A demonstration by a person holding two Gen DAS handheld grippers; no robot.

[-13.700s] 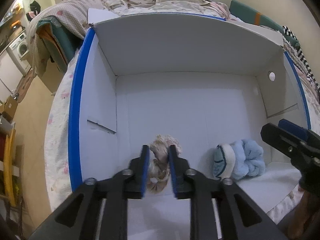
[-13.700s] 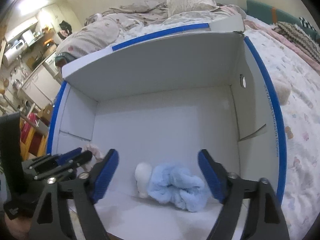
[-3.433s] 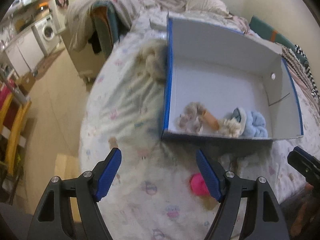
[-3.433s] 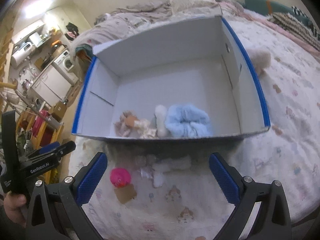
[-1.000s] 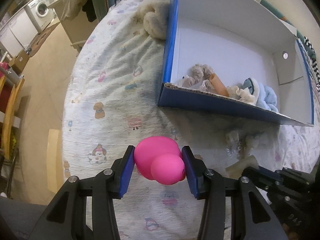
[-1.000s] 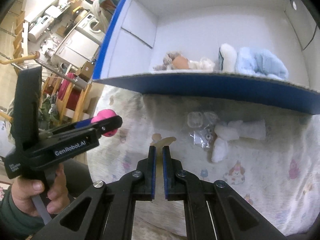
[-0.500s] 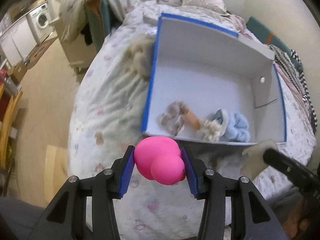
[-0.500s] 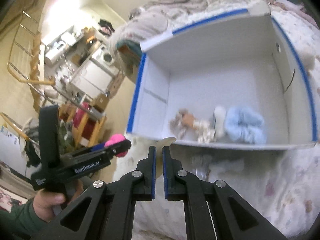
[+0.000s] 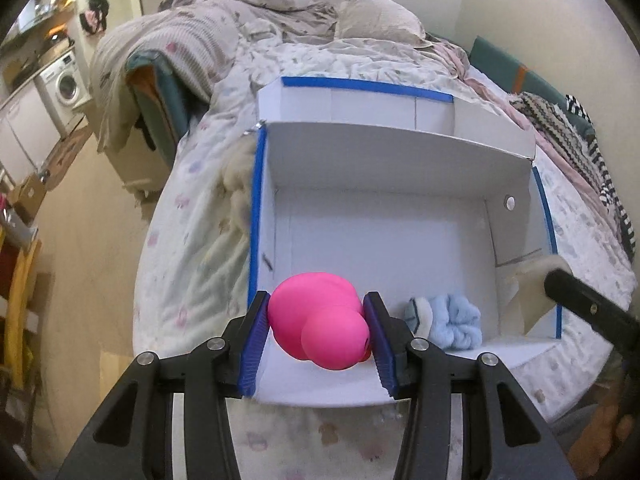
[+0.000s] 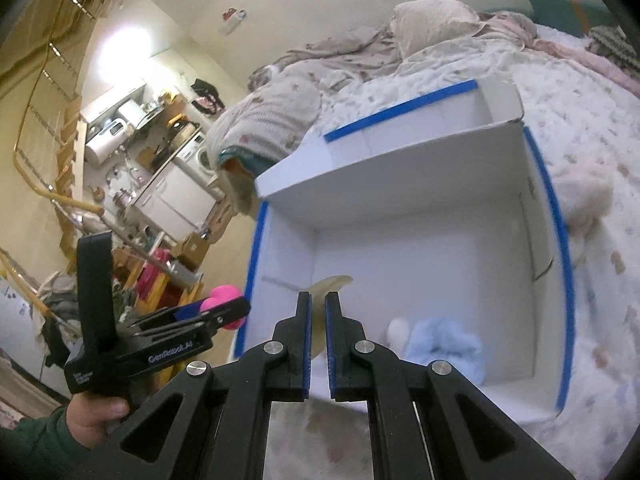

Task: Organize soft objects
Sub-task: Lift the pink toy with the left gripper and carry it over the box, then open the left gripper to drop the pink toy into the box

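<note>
My left gripper (image 9: 318,334) is shut on a pink rubbery toy (image 9: 320,320), held over the near left part of a white box with blue edges (image 9: 400,220). A light blue fluffy item (image 9: 456,326) lies inside by the near wall. Other items in the box are hidden behind the pink toy. In the right wrist view my right gripper (image 10: 317,312) is shut on a thin cream flat piece (image 10: 330,283), above the box's near edge (image 10: 440,240). The same cream piece (image 9: 532,280) shows at the right of the left wrist view. The left gripper (image 10: 208,312) appears at the left there.
The box sits on a bed with a patterned quilt (image 9: 192,240). A cream fluffy item (image 9: 236,176) lies by the box's left wall, a pale plush one (image 10: 588,196) by its right wall. Crumpled bedding and pillows (image 9: 360,20) lie behind. A floor and washing machine (image 9: 64,80) are at left.
Both grippers have risen from the quilt in front of the box and come over its near edge, each keeping its item. The items on the quilt have dropped out of view.
</note>
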